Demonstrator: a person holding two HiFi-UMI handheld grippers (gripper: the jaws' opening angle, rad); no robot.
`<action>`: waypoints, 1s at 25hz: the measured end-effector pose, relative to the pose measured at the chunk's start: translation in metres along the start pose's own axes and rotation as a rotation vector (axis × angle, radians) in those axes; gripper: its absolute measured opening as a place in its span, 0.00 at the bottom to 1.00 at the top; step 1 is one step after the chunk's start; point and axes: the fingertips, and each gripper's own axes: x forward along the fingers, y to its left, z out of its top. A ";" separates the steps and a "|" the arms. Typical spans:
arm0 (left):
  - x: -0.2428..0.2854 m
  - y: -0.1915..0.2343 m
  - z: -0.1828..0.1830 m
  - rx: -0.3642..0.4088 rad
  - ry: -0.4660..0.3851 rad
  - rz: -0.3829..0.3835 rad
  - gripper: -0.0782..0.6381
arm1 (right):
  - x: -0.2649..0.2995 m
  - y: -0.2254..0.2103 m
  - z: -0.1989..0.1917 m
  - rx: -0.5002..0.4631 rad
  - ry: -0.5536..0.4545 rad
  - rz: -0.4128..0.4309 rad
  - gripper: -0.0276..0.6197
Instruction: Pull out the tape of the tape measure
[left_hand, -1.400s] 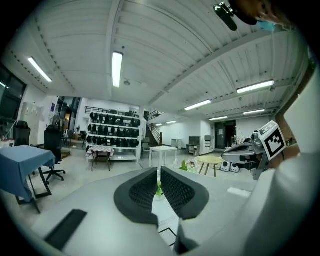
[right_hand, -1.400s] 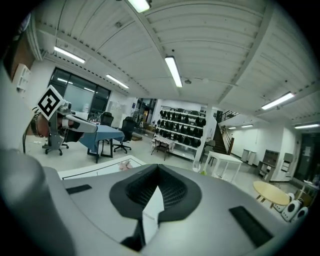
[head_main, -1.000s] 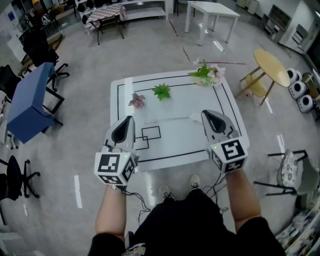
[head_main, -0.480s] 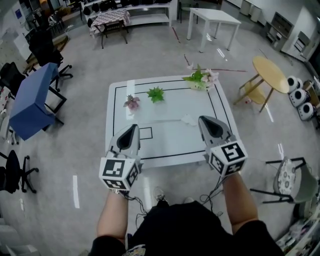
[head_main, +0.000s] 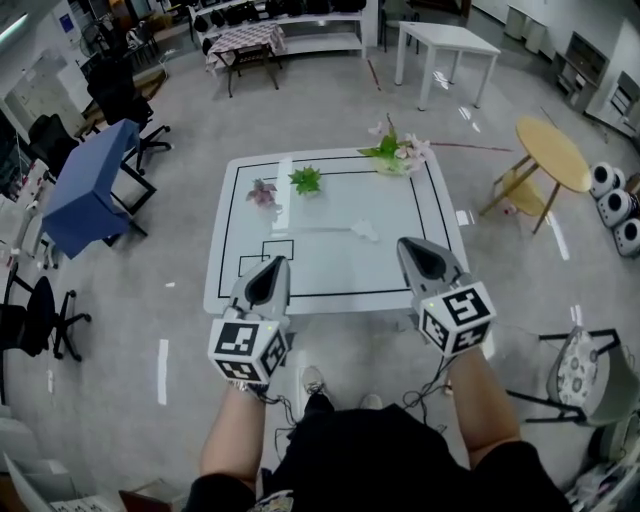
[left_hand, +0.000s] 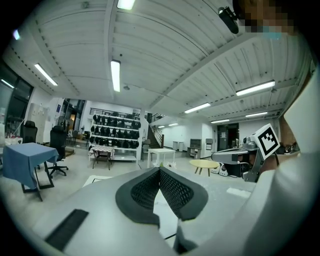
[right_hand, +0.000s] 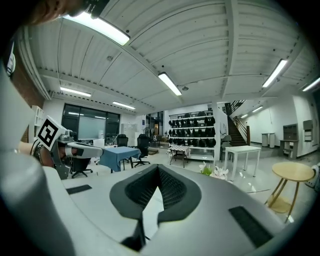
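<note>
Over the near edge of the white table (head_main: 225, 288), in the head view, the left gripper (head_main: 277, 262) and the right gripper (head_main: 409, 244) are held clenched on nothing. A small pale object, judged to be the tape measure (head_main: 364, 232), lies farther onto the table, ahead of both and between them, nearer the right; its long axis cannot be told. In the left gripper view the jaws are pressed together, empty, with no tape measure shown. In the right gripper view the same is seen, with flowers (right_hand: 215, 171) beyond.
</note>
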 end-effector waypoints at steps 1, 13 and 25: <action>-0.004 -0.008 -0.001 -0.004 -0.002 0.006 0.11 | -0.007 -0.001 -0.001 0.000 -0.002 0.009 0.04; -0.037 -0.071 -0.020 -0.023 0.012 0.061 0.11 | -0.057 -0.003 -0.022 0.008 0.010 0.083 0.04; -0.048 -0.075 -0.013 -0.013 -0.007 0.058 0.11 | -0.064 0.003 -0.014 0.012 -0.010 0.078 0.04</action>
